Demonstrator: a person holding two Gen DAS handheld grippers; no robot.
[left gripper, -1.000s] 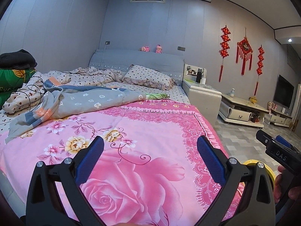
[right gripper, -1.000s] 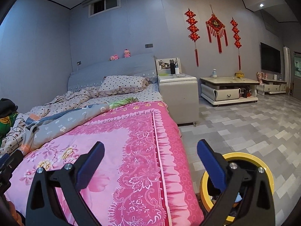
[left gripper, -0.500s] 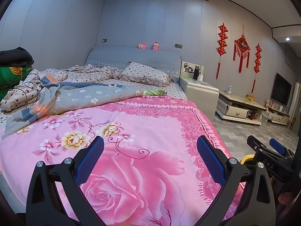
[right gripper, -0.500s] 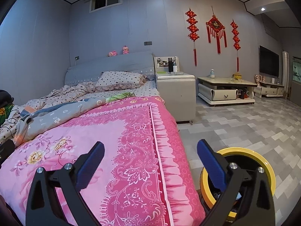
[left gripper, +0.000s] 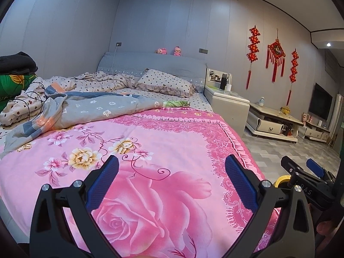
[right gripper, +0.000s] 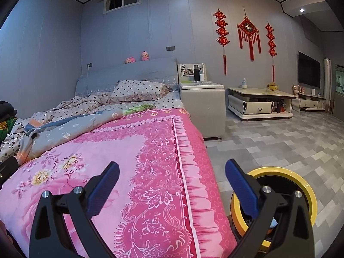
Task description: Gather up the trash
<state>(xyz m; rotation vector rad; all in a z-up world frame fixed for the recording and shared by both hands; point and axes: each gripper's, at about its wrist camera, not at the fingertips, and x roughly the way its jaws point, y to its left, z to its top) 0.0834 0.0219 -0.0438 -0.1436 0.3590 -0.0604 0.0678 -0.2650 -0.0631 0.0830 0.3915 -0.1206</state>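
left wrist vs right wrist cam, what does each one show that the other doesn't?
Left wrist only: the right gripper from the side, open, and more of the rumpled bedding toward the bed's left side.

Right wrist only: most of the bin's yellow rim and its dark inside, plus a wide stretch of tiled floor.

Both: the pink floral blanket, polka-dot pillow, white nightstand, red wall knots, and each camera's own open fingers; no trash on the blanket.
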